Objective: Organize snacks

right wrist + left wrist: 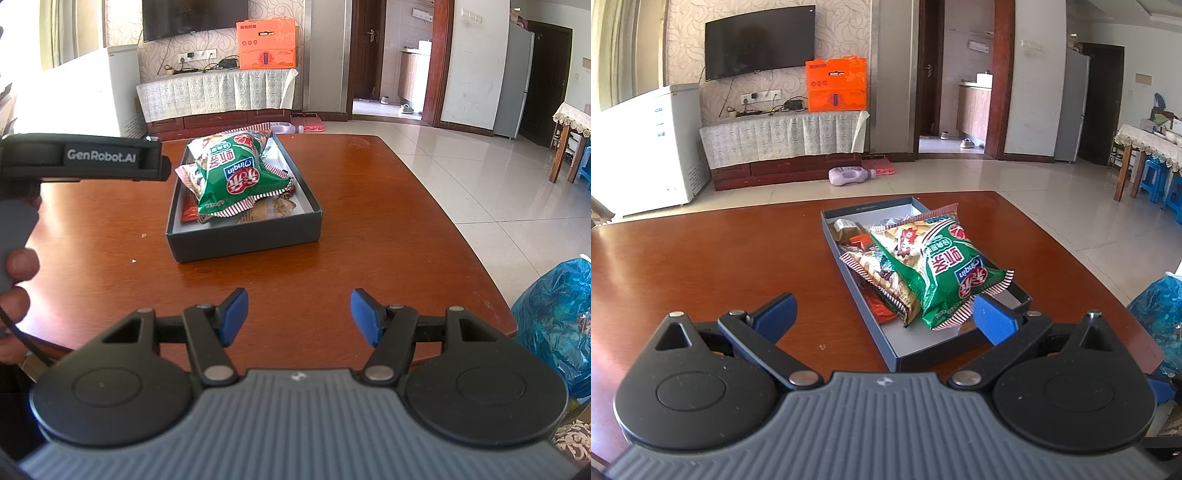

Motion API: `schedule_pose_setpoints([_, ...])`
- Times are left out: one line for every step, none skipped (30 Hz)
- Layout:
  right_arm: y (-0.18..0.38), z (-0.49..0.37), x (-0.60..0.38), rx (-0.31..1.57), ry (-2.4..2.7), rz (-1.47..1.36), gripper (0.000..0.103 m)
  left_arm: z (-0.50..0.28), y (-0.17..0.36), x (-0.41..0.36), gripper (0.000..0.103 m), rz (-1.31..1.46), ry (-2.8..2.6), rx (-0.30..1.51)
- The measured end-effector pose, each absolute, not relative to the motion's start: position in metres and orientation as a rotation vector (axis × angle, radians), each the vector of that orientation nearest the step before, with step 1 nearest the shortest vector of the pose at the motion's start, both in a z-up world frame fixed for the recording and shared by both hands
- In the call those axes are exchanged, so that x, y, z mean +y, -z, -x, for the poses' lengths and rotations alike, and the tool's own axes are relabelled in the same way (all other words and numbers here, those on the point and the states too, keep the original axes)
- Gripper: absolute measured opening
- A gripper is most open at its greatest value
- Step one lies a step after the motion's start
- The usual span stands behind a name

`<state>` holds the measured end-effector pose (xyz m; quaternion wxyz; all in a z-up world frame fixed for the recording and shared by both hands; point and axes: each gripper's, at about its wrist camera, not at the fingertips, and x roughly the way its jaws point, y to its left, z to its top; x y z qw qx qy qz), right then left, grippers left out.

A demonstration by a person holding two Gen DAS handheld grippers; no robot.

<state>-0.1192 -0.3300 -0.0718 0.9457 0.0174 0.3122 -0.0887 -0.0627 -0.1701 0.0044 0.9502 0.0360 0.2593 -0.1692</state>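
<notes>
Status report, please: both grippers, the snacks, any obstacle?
Left gripper open, empty. Right gripper open, empty, short of the box. Green snack bag on top of the other snacks, all in box. Nothing in the way.

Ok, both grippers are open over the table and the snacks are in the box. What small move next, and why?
Probably ease the left gripper forward to press the green snack bag flat. It lies heaped on the other packets, its corner overhanging the grey box rim. The right gripper is empty and farther back.

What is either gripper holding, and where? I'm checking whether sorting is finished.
Nothing. The left gripper and right gripper are open and empty; the green snack bag lies in the box.
</notes>
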Motion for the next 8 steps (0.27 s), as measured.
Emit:
schedule_pose_setpoints([0.0717,0.1192,-0.3301,0.636,0.181,-0.036,0.064,0.0635,-0.0046,-0.1698,0.103,-0.074,0.348,0.524])
schedule_pose_setpoints([0.0716,0.1193,-0.3302,0.636,0.181,-0.036,0.064,0.0645,-0.0049,-0.1699,0.103,-0.078,0.349,0.519])
schedule_pose_setpoints([0.0721,0.1195,-0.3297,0.636,0.182,-0.037,0.064,0.0654,-0.0047,-0.1706,0.103,-0.083,0.348,0.515])
schedule_pose_setpoints([0.0727,0.1193,-0.33,0.636,0.182,-0.038,0.064,0.0662,-0.0044,-0.1716,0.103,-0.09,0.345,0.511])
schedule_pose_setpoints([0.0731,0.1196,-0.3291,0.636,0.183,-0.039,0.064,0.0663,-0.0036,-0.1725,0.103,-0.098,0.341,0.51])
schedule_pose_setpoints([0.0738,0.1194,-0.3291,0.636,0.183,-0.039,0.064,0.0663,-0.0034,-0.1731,0.103,-0.103,0.34,0.51])
schedule_pose_setpoints([0.0741,0.1194,-0.3287,0.636,0.183,-0.039,0.064,0.0661,-0.0031,-0.1737,0.103,-0.106,0.343,0.511])
schedule_pose_setpoints([0.0745,0.1196,-0.3279,0.636,0.183,-0.039,0.064,0.0663,-0.0031,-0.1738,0.103,-0.107,0.345,0.511])
